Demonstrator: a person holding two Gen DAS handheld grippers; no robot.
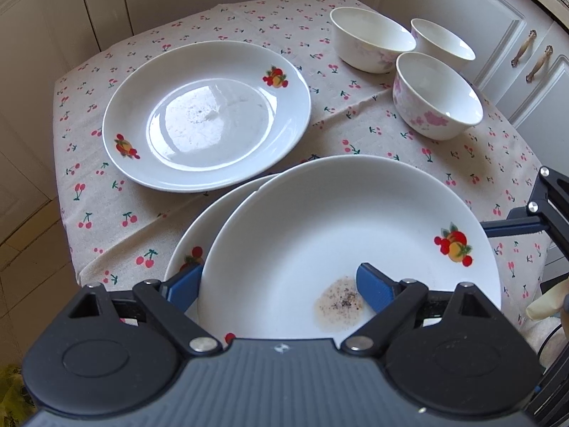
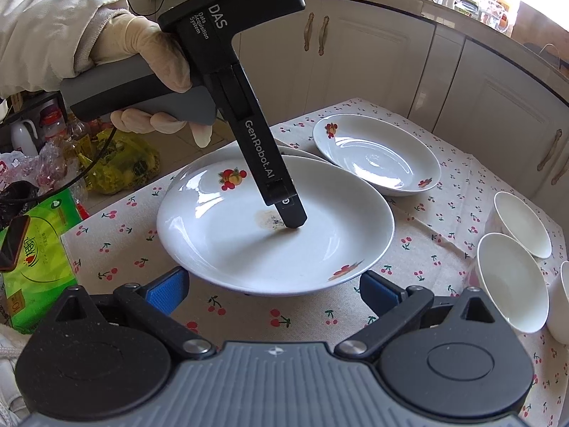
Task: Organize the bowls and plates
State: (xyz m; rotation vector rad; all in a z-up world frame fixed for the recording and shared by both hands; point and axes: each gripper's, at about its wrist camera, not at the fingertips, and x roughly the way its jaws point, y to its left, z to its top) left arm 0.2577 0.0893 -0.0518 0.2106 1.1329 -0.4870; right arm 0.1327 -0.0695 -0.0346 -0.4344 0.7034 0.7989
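A white fruit-print plate [image 1: 338, 235] with a brown speckled stain [image 1: 338, 306] lies on top of a second plate [image 1: 199, 235] at the near side of the cherry-print tablecloth [image 1: 142, 220]. My left gripper [image 1: 279, 283] is open astride the top plate's near rim. One finger is outside the rim, the other inside by the stain. In the right wrist view a gloved hand [image 2: 142, 46] holds it, fingertip [image 2: 293, 219] down in the plate [image 2: 231, 249]. My right gripper [image 2: 274, 290] is open at that plate's near edge, holding nothing. A third plate [image 1: 206, 117] lies apart.
Three white bowls with pink flowers [image 1: 437, 96] [image 1: 373, 39] [image 1: 442, 44] stand together at the far right of the cloth. White cabinets [image 2: 373, 53] surround the table. A green tissue box [image 2: 39, 249] with a phone [image 2: 14, 245] and yellow bags [image 2: 117, 163] sit off the table's edge.
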